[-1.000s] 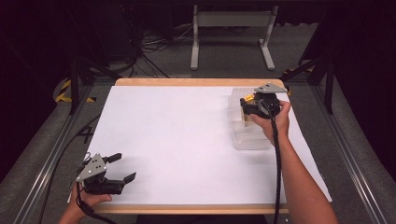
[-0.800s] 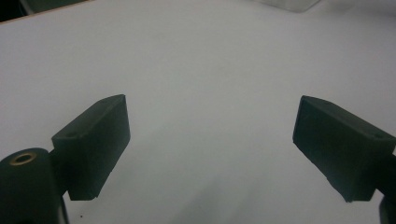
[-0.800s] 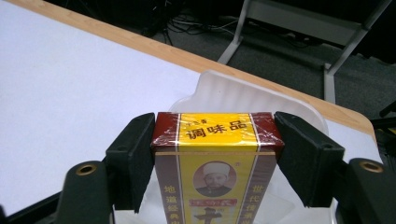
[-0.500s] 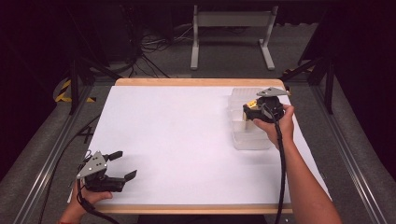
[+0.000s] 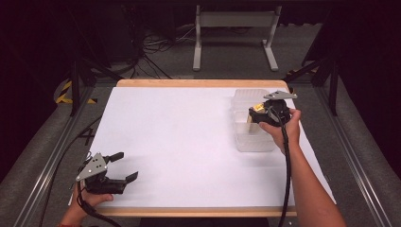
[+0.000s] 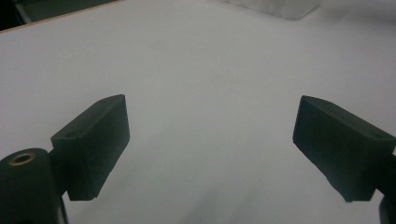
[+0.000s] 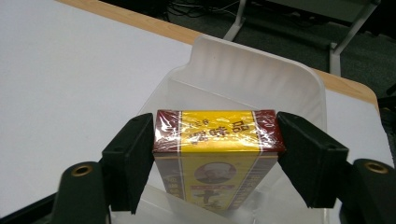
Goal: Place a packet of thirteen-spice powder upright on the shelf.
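My right claw (image 7: 215, 140) is clamped on a small yellow-and-maroon cardboard box w/ cellophane wrap (image 7: 217, 154), one jaw flat on each short side near the top end. Box hangs upright btwn the jaws, lower part down inside a clear ribbed plastic tray (image 7: 261, 74) at about 2 o'clock on the white tabletop (image 5: 179, 137); can't tell if it touches the tray floor.

Handling, my guess: light, stiff enough to take a firm squeeze, but the wrap looks slick, so it could slide if I loosen. Flat side faces are the best hold, as now; corners would twist. Tray looks thin and light, prob shifts if bumped.

My left claw (image 5: 121, 166) sits at approx 7 o'clock near the tabletop's front edge, jaws spread wide, nothing btwn them.
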`<state>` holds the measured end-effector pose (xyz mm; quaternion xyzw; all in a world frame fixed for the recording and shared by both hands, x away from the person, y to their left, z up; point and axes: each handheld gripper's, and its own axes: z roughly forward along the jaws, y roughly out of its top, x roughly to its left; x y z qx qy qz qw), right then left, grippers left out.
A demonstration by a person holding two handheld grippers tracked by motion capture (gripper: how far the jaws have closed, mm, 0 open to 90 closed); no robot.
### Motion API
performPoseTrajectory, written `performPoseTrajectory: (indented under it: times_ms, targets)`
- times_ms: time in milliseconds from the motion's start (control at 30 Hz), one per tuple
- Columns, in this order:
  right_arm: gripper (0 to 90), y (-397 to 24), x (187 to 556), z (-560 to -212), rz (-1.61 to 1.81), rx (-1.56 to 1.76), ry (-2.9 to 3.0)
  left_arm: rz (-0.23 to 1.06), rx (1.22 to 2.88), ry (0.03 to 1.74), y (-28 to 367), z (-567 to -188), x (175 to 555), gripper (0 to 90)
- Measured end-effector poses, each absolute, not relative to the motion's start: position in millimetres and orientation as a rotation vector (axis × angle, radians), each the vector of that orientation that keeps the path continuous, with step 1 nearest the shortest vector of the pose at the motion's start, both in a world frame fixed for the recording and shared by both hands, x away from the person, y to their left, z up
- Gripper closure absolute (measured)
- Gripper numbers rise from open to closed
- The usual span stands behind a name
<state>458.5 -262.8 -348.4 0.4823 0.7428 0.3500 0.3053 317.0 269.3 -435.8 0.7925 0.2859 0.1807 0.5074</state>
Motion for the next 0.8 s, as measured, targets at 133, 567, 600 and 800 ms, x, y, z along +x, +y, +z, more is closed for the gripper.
performPoseTrajectory:
  times_ms: [133, 567, 600, 800]
  targets:
    - [29.5, -264.6, 459.1, -348.9, 0.910, 1.280, 1.968, 0.431, 1.904, 0.694, 269.6, -436.1, 316.3, 11.5]
    - [21.1, -276.4, 457.6, -348.7, 0.884, 1.294, 2.001, 0.443, 1.910, 0.710, 274.1, -437.9, 309.0, 11.5]
    - [21.1, -276.4, 457.6, -348.7, 0.884, 1.294, 2.001, 0.450, 1.913, 0.712, 275.5, -437.5, 307.3, 11.5]
    - [20.3, -276.1, 455.9, -348.7, 0.893, 1.250, 2.026, 0.464, 1.910, 0.738, 280.6, -438.5, 300.5, 11.5]
